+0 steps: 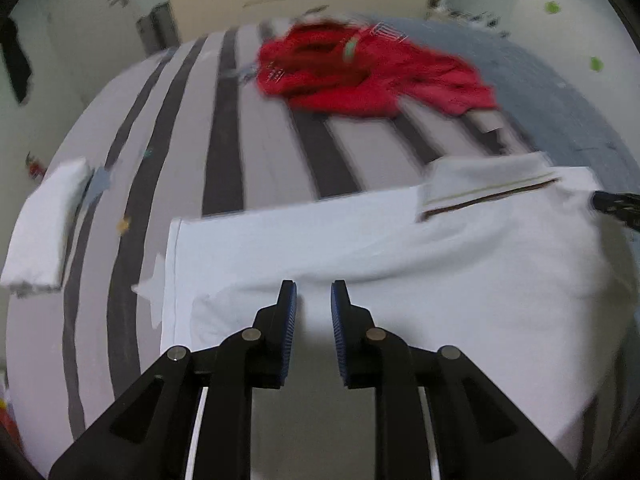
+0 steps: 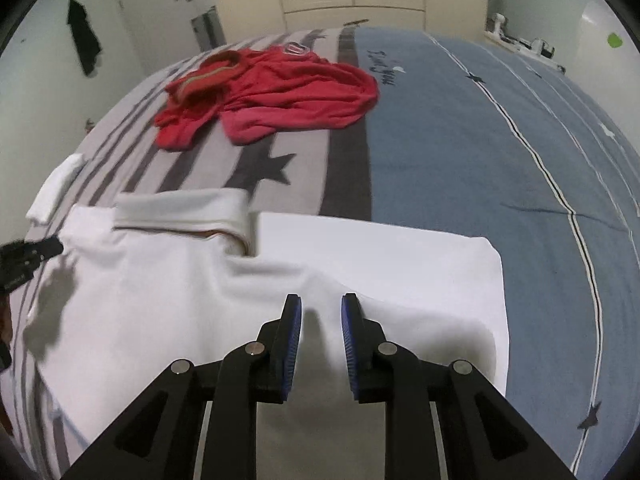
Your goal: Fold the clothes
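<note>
In the left wrist view, a small folded white cloth (image 1: 42,226) lay at the left edge of the frame on a bed (image 1: 224,148) covered in grey and dark stripes. Right of it, across the lower centre, a white polo shirt (image 1: 360,248) lay spread flat, its collar (image 1: 486,186) toward the right side. The left tool (image 1: 314,294) hovered at bottom centre just over the shirt, its blue-padded jaws a modest gap apart and holding nothing. A crumpled red garment (image 1: 368,74) sat at upper centre, well apart from the shirt. The tip of the other tool showed as a dark shape at the right edge.

In the right wrist view, the left tool (image 2: 28,258) appeared at the left edge, beside the shirt's shoulder. The white polo shirt (image 2: 168,300) filled the lower centre, collar (image 2: 180,208) at upper left of the garment. The right tool (image 2: 320,306) hung at bottom centre over the shirt, jaws slightly parted, gripping nothing. The red garment (image 2: 276,96) lay at upper centre; the blue half of the bed cover (image 2: 460,140) stretched right.
</note>
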Available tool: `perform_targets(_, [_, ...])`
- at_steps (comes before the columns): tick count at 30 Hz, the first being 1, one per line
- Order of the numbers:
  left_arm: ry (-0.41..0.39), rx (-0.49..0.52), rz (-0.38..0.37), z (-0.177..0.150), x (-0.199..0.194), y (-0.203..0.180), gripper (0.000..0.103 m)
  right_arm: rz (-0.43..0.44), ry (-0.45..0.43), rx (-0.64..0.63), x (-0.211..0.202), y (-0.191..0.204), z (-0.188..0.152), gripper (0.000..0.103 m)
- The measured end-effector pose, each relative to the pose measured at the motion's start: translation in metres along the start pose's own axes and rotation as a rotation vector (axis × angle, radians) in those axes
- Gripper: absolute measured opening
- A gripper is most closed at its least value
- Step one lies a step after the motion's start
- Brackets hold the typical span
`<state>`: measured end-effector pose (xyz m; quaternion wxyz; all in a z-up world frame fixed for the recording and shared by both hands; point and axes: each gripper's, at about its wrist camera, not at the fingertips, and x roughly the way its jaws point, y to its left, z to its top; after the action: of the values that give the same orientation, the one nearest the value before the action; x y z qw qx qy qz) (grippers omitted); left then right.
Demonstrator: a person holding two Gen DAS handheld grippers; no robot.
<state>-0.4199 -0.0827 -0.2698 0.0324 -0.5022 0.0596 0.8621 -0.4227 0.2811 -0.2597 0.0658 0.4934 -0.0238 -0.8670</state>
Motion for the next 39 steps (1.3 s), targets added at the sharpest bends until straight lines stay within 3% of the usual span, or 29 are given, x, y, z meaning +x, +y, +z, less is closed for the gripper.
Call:
perform_targets(2, [0.027, -0.04, 0.034, -0.009, 0.015, 0.013, 0.015, -0.025, 0.009, 0.031, 0.011, -0.013, 0.001, 0.019])
perform_targets(4, [0.006, -0.062, 0.024, -0.013, 0.015, 0.022, 0.009, -0.029, 0.008, 0.076, 0.019, -0.031, 0.001, 0.015])
perform_targets(10, [-0.015, -0.138, 0.038, -0.01, 0.005, 0.035, 0.008, -0.064, -0.023, 0.201, 0.017, -0.078, 0.005, 0.016])
perform_targets(15, [-0.098, -0.231, 0.019, 0.0, -0.024, 0.047, 0.018, -0.078, -0.048, 0.218, -0.005, -0.092, 0.004, 0.018])
perform_targets(18, [-0.109, -0.201, -0.01, -0.002, -0.031, 0.04, 0.025, -0.081, -0.057, 0.203, -0.025, -0.093, -0.007, 0.019])
perform_targets(24, [0.039, -0.142, 0.034, -0.019, 0.013, 0.034, 0.026, -0.039, -0.025, 0.207, -0.043, -0.089, -0.033, 0.053])
perform_targets(27, [0.023, -0.167, 0.05, -0.018, 0.01, 0.033, 0.026, -0.035, -0.002, 0.192, -0.045, -0.084, -0.044, 0.055])
perform_targets(33, [-0.037, -0.231, -0.01, -0.028, -0.04, 0.023, 0.033, -0.073, 0.054, 0.199, -0.028, -0.093, -0.061, 0.055])
perform_targets(39, [-0.014, -0.243, -0.055, -0.05, -0.062, 0.009, 0.037, 0.002, 0.054, 0.264, -0.033, -0.105, -0.071, 0.057])
